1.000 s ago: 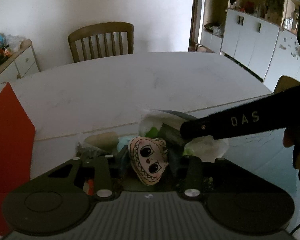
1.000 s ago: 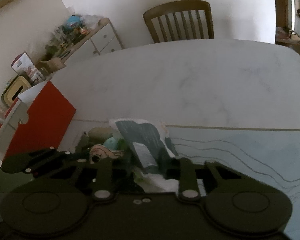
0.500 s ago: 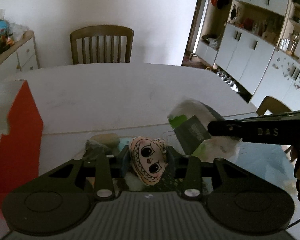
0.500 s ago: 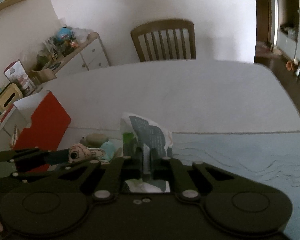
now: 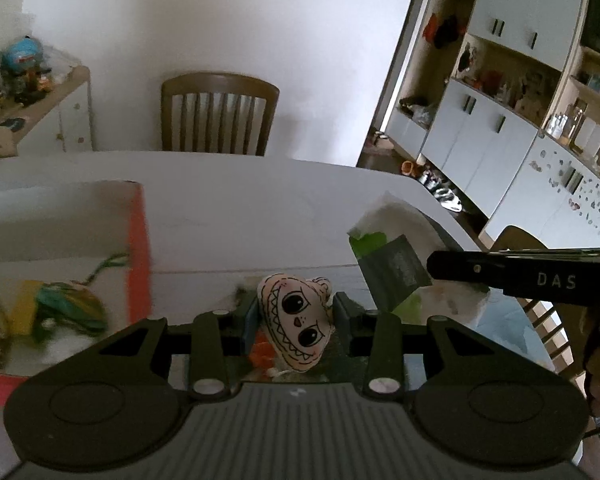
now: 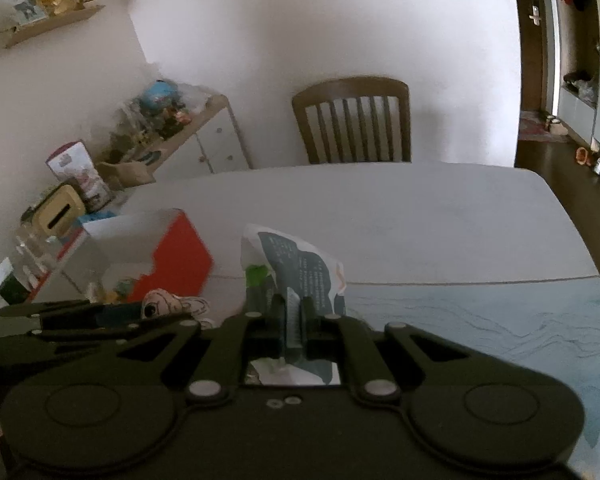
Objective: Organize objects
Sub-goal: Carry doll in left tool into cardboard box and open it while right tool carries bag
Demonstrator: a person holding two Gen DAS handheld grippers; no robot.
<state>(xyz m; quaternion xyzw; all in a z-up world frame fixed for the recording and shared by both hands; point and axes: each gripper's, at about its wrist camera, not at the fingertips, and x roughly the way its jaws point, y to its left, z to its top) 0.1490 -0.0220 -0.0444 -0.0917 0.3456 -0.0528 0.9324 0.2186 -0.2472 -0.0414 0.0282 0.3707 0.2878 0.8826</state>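
Observation:
My left gripper (image 5: 296, 316) is shut on a small cream plush doll face with big black eyes (image 5: 296, 322), held above the table beside the red box. The doll also shows in the right wrist view (image 6: 168, 304). My right gripper (image 6: 290, 316) is shut on a white, dark grey and green packet (image 6: 296, 268), lifted off the table; the packet also shows in the left wrist view (image 5: 396, 260). The open red box with white inside (image 5: 138, 240) lies at the left and holds a green and yellow toy (image 5: 66, 308). In the right wrist view the box (image 6: 180, 256) is left of the packet.
A white marble table (image 6: 380, 216) with a pale blue mat (image 6: 500, 320) at its near right. A wooden chair (image 5: 220, 116) stands at the far side. A cluttered sideboard (image 6: 172, 128) is at the left, white cupboards (image 5: 500, 136) at the right.
Both grippers have risen from the pile on the table. The right gripper closed on the packet and lifted it. The left gripper carried the doll left, and the box's inside now shows.

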